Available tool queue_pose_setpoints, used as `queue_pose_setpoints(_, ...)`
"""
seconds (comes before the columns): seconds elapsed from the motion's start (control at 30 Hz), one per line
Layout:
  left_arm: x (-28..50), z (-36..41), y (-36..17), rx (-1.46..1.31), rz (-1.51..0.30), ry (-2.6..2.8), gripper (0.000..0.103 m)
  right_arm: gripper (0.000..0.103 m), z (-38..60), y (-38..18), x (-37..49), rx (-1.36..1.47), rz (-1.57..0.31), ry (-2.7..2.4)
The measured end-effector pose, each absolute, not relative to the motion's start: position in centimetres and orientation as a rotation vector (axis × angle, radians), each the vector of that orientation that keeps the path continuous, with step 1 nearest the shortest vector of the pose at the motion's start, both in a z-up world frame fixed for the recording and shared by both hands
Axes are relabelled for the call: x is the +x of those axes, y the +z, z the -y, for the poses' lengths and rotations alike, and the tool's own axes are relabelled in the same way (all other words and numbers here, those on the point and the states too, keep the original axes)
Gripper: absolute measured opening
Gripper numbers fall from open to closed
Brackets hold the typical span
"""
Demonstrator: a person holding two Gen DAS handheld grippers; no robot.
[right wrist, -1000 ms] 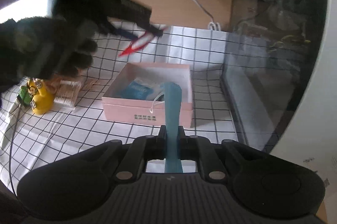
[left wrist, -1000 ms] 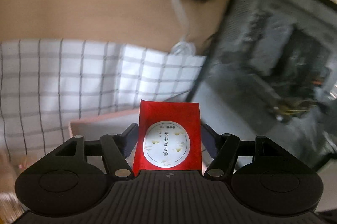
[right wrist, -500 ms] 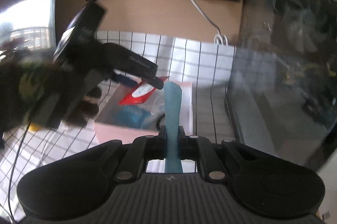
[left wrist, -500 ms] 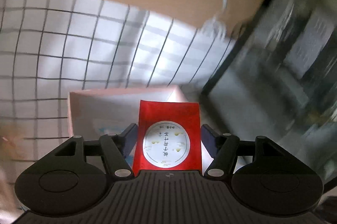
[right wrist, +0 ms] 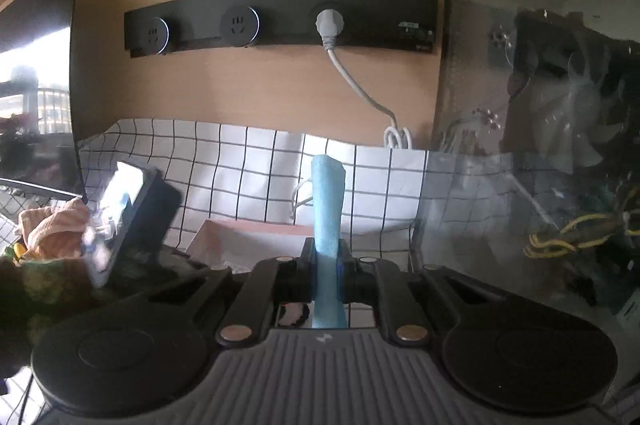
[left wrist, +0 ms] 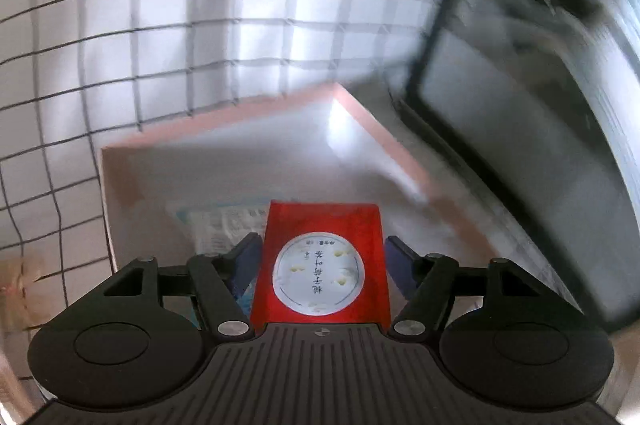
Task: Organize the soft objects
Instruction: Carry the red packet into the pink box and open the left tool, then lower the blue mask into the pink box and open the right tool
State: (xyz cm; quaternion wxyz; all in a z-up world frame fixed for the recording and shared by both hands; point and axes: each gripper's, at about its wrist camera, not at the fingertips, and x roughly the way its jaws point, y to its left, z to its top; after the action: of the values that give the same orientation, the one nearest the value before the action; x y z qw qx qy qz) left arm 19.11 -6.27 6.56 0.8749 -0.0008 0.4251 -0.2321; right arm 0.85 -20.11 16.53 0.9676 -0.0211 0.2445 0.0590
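We note the checked cloth (left wrist: 168, 37) filling the upper left and middle of the left wrist view; it covers the table and runs up the wall, giving a plain backdrop for the sorting. The glass case (right wrist: 540, 153) takes up the right side of the right wrist view, well clear of the work.

The pink box (left wrist: 384, 133) sits mid-frame in the left view, open at the top. We judge it to be the collecting bin for the soft things. A pale blue packet (left wrist: 224, 225) already lies on its floor, lower left of centre.

The left gripper (left wrist: 320, 253) hangs over the box, angled down into it. The red packet (left wrist: 324, 265) sits between its jaws, round white label facing the camera. The jaws stand wide because the packet is wide, and the blue pads meet its side edges, so we read this as a grip. Likely next: let go over the box floor. The background is blurred.

The right gripper (right wrist: 328, 265), bottom centre of its view, is clamped tight on a thin blue strip (right wrist: 328, 209), which stands upright above the jaws, probably waiting its turn. The pink box rim shows just behind it.
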Motion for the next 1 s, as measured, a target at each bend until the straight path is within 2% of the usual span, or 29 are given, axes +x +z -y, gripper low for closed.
queue_pose_setpoints(0.2,20.9,3.8,8.2,-0.218,-0.853,-0.457,0.071,0.009,20.4,15.4,-0.6,-0.085,-0.506,0.141)
queue_pose_setpoints(0.3,19.3,4.7,8.9,-0.088,-0.846,-0.524,0.071,0.009,20.9,14.8,-0.5,-0.069,-0.528,0.147)
queue_pose_setpoints(0.37,17.3,5.2,9.7,0.043,-0.752,-0.530,0.071,0.009,21.0,14.6,0.0,-0.053,-0.536,0.148)
queue_pose_setpoints(0.47,14.5,5.1,10.8,0.100,-0.595,-0.560,0.071,0.009,20.7,14.7,1.0,-0.022,-0.535,0.161)
queue_pose_setpoints(0.67,15.3,5.2,11.2,0.064,-0.682,-0.560,0.073,0.009,19.1,15.9,2.9,-0.024,-0.475,0.178)
queue_pose_setpoints(0.73,15.8,6.0,10.5,0.132,-0.720,-0.486,0.069,0.009,19.0,16.2,3.0,-0.023,-0.464,0.183)
queue_pose_setpoints(0.8,16.6,5.2,9.5,0.008,-0.773,-0.535,0.070,0.009,19.1,16.0,2.9,-0.023,-0.476,0.188)
queue_pose_setpoints(0.93,16.0,4.7,8.4,-0.029,-0.756,-0.518,0.068,0.009,19.7,15.1,2.4,-0.028,-0.509,0.182)
queue_pose_setpoints(1.0,14.6,4.3,9.0,-0.022,-0.691,-0.472,0.068,0.009,20.2,14.4,2.4,-0.019,-0.536,0.174)
